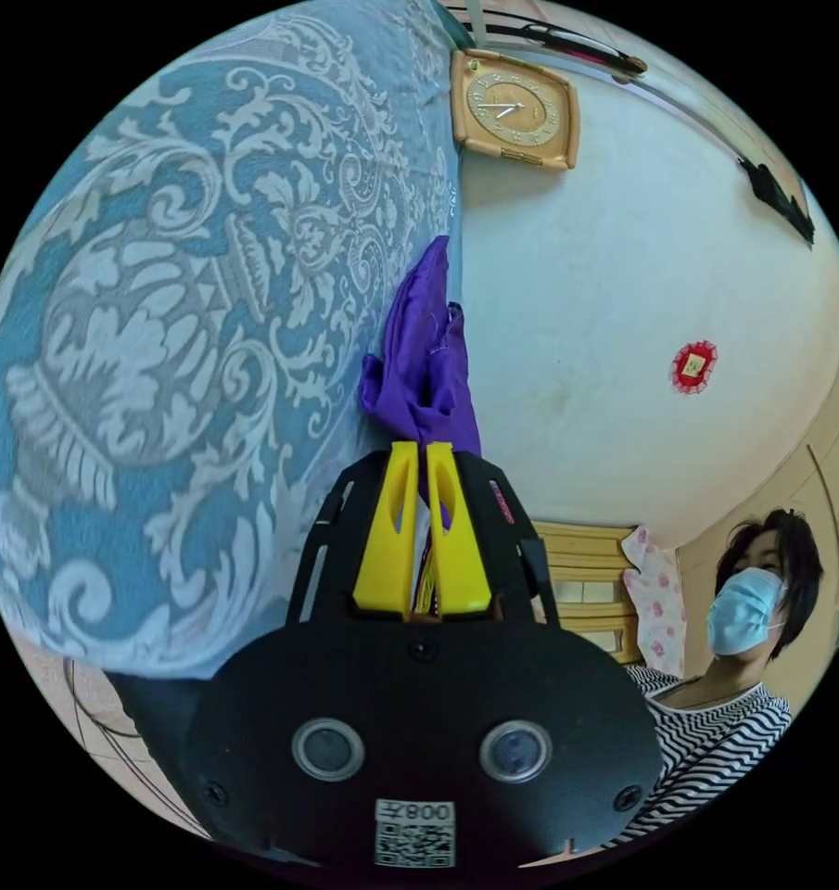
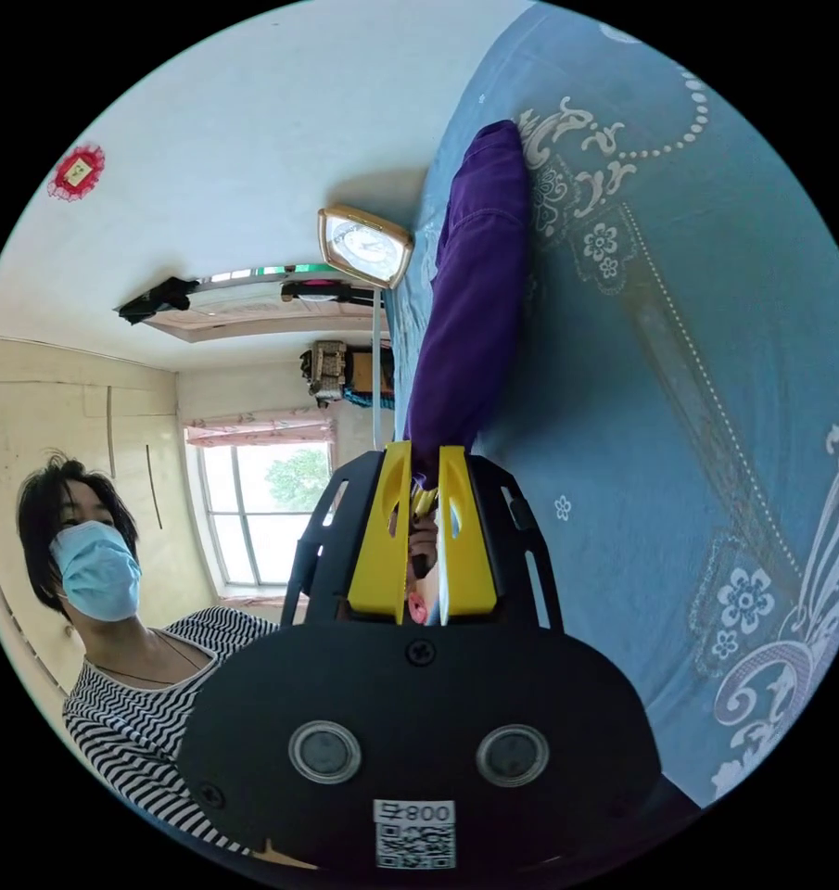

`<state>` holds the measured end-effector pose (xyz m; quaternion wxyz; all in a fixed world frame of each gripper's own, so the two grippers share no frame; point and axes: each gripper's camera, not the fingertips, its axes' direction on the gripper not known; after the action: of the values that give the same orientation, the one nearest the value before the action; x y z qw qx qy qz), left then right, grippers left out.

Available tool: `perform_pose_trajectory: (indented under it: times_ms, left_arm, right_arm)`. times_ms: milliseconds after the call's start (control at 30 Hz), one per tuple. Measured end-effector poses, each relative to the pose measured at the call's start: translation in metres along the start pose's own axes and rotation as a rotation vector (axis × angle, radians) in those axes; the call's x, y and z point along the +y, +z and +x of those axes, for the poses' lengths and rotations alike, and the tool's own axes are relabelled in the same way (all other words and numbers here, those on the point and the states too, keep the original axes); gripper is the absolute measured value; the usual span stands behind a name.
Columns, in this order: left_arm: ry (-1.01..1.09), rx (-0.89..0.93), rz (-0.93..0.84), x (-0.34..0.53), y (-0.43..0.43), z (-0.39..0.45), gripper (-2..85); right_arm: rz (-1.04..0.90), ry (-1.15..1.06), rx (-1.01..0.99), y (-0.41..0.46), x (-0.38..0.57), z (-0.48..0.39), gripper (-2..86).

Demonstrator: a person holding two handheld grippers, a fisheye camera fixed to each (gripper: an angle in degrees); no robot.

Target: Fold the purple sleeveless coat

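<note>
Left gripper view: left hand-held gripper (image 1: 423, 456), yellow jaws drawn close together, clenched on a bunched piece of the purple sleeveless coat (image 1: 425, 371). Cloth rises from between the jaw tips in a narrow, crumpled fold. The fold lies against the bed (image 1: 159, 371), at the edge of its blue spread with the pale scroll pattern, where the spread meets the white wall (image 1: 641, 278).

Right gripper view: right hand-held gripper (image 2: 425, 464), yellow jaws likewise nearly together, grasping the purple sleeveless coat (image 2: 470, 297) at its near end. From the jaws the coat runs away as one long smooth band, lying on the blue spread of the bed (image 2: 679, 389) along its edge. The far end of the band is rounded and rests on the spread near a pale scroll motif.

Surroundings: a square clock (image 1: 514, 109) with a tan frame hangs on the wall just beside the bed's edge; it shows in the right gripper view too (image 2: 363, 245). A small red ornament (image 1: 693, 367) is fixed to the wall, well apart from the clock. A person (image 1: 716, 649) in a striped top and a face mask shows at the rim of both views (image 2: 113, 630). A window (image 2: 266, 519) stands behind the person in the right gripper view.
</note>
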<state>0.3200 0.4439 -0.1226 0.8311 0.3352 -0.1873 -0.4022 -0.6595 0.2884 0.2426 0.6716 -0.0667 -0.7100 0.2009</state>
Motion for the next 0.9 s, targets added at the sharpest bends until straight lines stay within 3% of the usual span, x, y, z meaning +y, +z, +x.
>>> perform_pose_trajectory:
  times_ms: [200,400,900]
  left_arm:
    - [0.001,0.012,-0.087,0.042,-0.027,0.039,1.7]
    - [0.134,0.010,-0.187,0.078,-0.053,0.117,1.6]
    - [0.548,0.103,-0.384,0.128,-0.039,0.361,1.5]
  right_arm:
    - [-0.020,0.025,0.003,-0.058,0.030,0.037,4.2]
    - [0.003,0.040,-0.104,-0.127,0.078,0.069,3.6]
    - [0.135,-0.245,-0.176,-0.340,0.133,0.082,2.0]
